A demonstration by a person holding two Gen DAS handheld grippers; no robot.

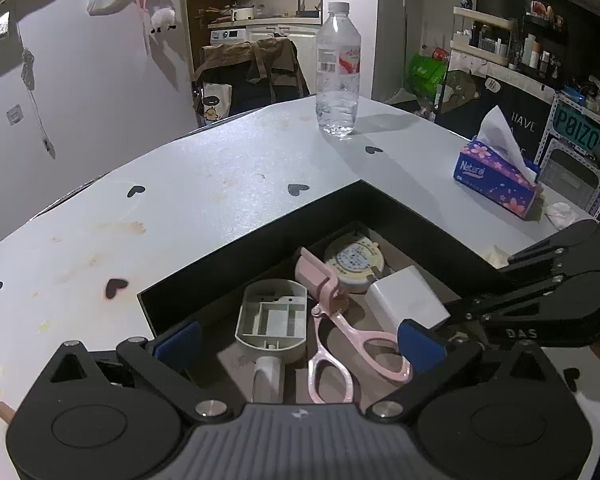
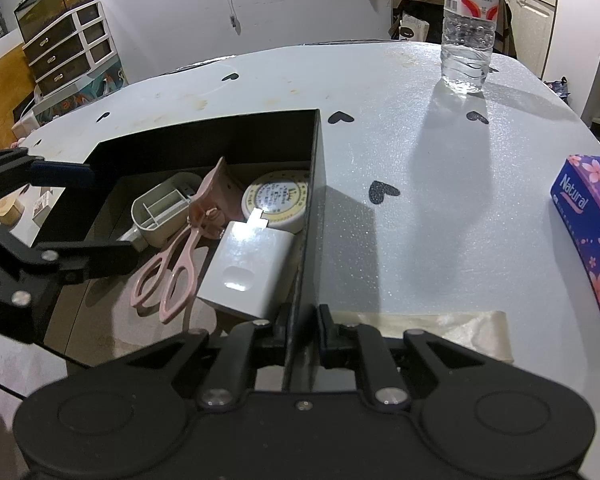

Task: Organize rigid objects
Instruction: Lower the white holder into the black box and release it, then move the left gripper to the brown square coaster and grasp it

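Observation:
A black open box (image 1: pixel 364 196) (image 2: pixel 204 120) sits on the white table. Inside lie pink scissors (image 1: pixel 340 344) (image 2: pixel 172 272), a white charger block (image 1: pixel 408 300) (image 2: pixel 248 264), a beige plastic holder (image 1: pixel 274 316) (image 2: pixel 160 208) and a round yellow-white tin (image 1: pixel 354 260) (image 2: pixel 276 200). My left gripper (image 1: pixel 300 340) is open above the box, over the scissors and holder. My right gripper (image 2: pixel 302 328) is shut on the box's right wall (image 2: pixel 312 220); in the left wrist view it shows at the right (image 1: pixel 540 304).
A clear water bottle (image 1: pixel 338 68) (image 2: pixel 468 28) stands at the table's far side. A blue tissue pack (image 1: pixel 496 180) (image 2: pixel 592 228) lies at the right. A beige strip (image 2: pixel 440 328) lies by the box. Drawers (image 2: pixel 68 48) stand off the table's left.

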